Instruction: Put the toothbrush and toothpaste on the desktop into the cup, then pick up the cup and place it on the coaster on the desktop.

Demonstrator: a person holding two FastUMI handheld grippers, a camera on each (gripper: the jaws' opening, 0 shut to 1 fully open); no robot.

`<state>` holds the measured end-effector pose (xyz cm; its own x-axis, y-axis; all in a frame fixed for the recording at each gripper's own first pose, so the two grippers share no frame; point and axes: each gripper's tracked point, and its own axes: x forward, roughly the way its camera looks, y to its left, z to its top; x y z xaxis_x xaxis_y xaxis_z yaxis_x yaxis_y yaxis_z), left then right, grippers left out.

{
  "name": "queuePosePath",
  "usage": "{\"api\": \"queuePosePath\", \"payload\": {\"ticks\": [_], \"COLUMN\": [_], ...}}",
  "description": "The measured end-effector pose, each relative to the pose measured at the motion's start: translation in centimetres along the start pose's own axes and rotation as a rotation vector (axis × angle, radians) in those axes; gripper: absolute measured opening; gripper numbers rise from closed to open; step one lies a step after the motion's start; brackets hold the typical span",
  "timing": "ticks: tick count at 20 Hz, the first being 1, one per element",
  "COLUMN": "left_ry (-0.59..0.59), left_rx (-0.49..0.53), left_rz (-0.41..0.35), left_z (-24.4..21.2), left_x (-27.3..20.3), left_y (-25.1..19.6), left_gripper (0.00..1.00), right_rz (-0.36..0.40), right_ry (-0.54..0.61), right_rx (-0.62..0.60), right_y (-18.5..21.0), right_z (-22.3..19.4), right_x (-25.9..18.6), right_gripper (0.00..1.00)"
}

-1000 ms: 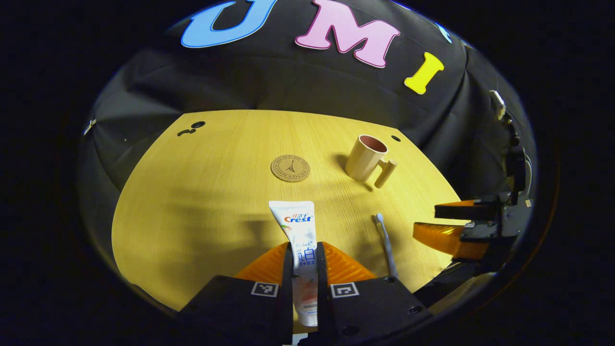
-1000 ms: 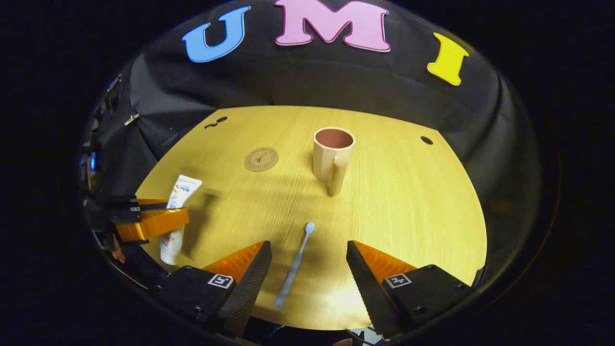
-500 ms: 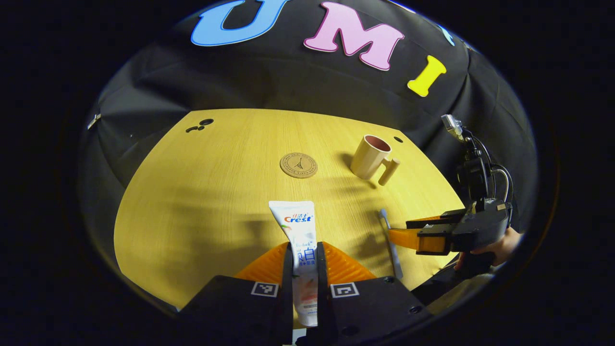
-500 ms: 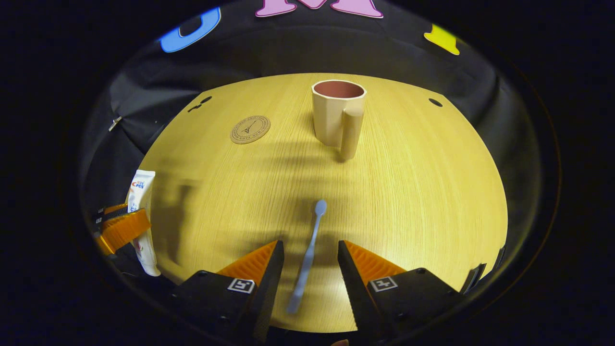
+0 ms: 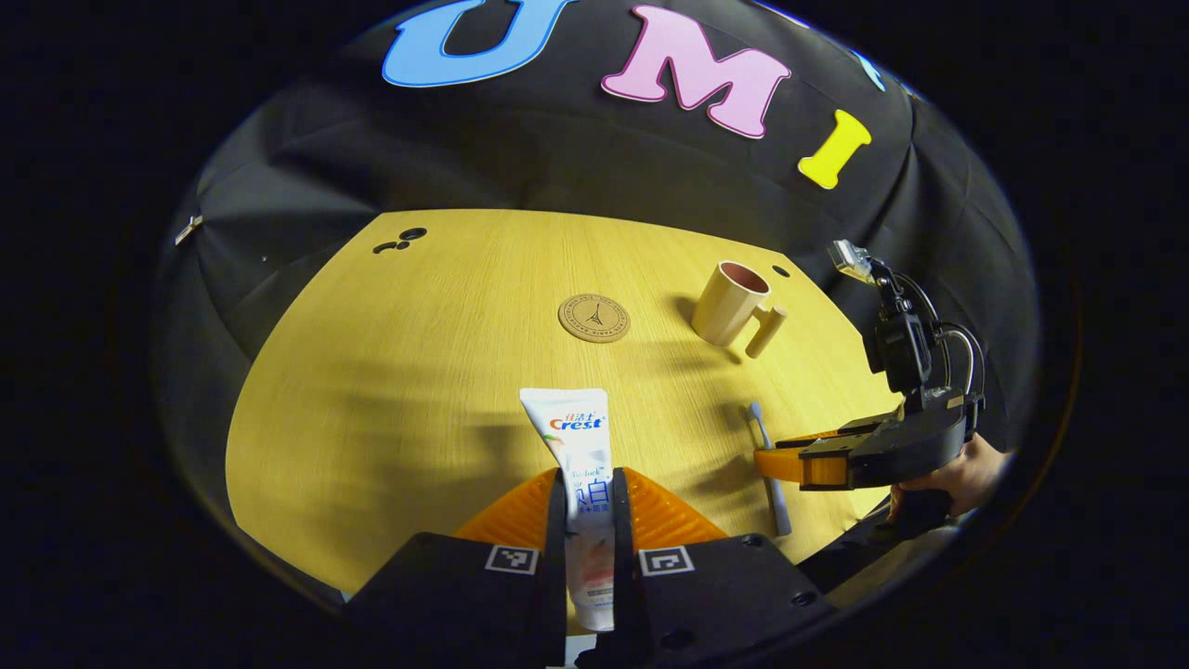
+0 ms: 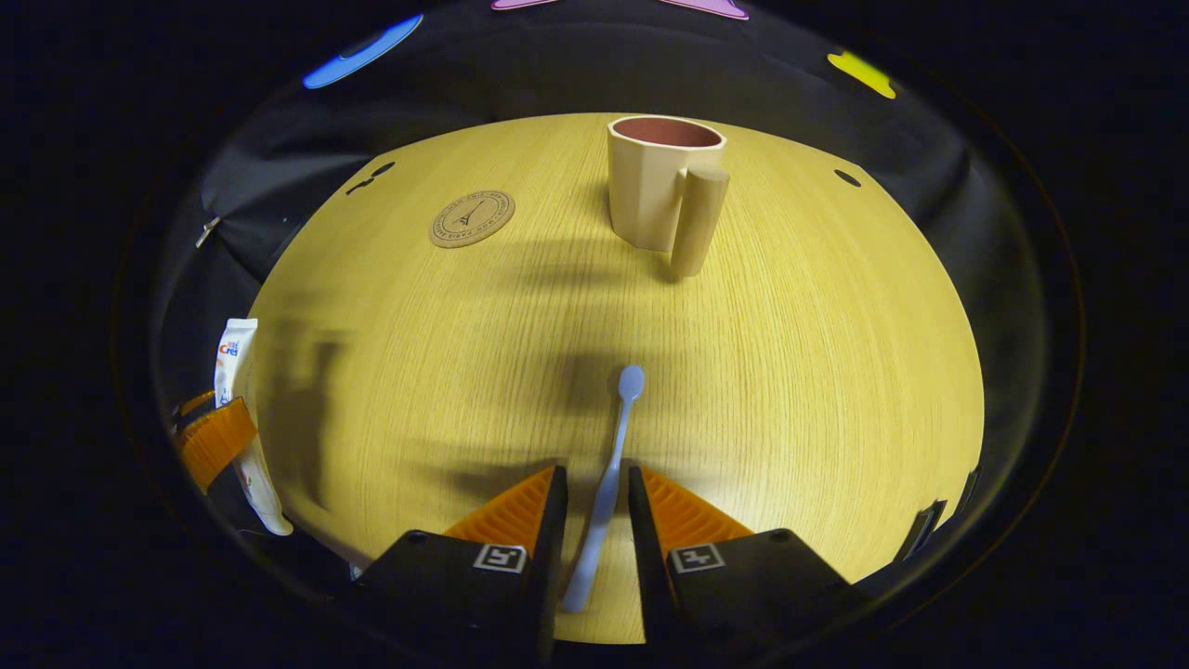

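Both grippers [image 5: 587,506] [image 6: 594,506] straddle slim items, maybe gripping.

toothpaste tube [image 5: 578,437]: the brand "Crest" in blue and red near its flat end
coaster [image 5: 594,318]: ring lettering too small to read

Pale wooden tabletop [image 5: 390,372] with fine straight grain, crossed by soft dark shadows. Small dark holes [image 5: 399,240] near its far left corner — another dark hole [image 6: 846,177] at the far right edge. Black cloth wall [image 5: 557,158] behind, creased. Small pale clip [image 6: 207,230] on the cloth at left.
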<state>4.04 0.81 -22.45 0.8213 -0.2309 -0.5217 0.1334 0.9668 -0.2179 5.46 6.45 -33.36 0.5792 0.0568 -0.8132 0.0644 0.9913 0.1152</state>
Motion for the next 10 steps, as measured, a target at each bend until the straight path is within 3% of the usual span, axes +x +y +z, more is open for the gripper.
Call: {"api": "queuePosePath", "payload": {"ticks": [1, 2, 3, 4, 5, 6, 10], "left_ry": [0.0, 0.001, 0.001, 0.001, 0.001, 0.001, -0.001], "left_rx": [0.001, 0.002, 0.002, 0.001, -0.001, -0.004, -0.009], "left_rz": [0.001, 0.002, 0.003, 0.004, 0.004, 0.005, 0.007], "left_z": [-0.04, -0.1, -0.21, -0.26, -0.33, -0.37, -0.59], "left_x": [-0.01, -0.01, -0.04, -0.03, -0.04, -0.14, -0.15], "left_y": [0.01, 0.07, 0.04, 0.04, 0.04, 0.06, -0.17], "left_gripper": [0.25, 0.25, 0.25, 0.2, 0.25, 0.25, 0.25], "right_rz": [-0.002, -0.01, -0.02, -0.02, -0.014, -0.003, 0.044], "right_ry": [0.009, 0.021, 0.046, 0.028, 0.041, 0.04, 0.044], "right_rx": [0.01, 0.022, 0.036, 0.05, 0.056, 0.055, 0.059], "right_y": [-0.11, -0.37, -0.64, -0.68, -0.72, -0.69, -0.49], "right_z": [-0.14, -0.4, -0.75, -0.34, -0.58, -0.45, -0.78], "right_x": [0.16, 0.37, 0.4, 0.5, 0.65, 0.45, 0.29], "right_gripper": [0.28, 0.36, 0.25, 0.29, 0.1, 0.15, 0.1]}}
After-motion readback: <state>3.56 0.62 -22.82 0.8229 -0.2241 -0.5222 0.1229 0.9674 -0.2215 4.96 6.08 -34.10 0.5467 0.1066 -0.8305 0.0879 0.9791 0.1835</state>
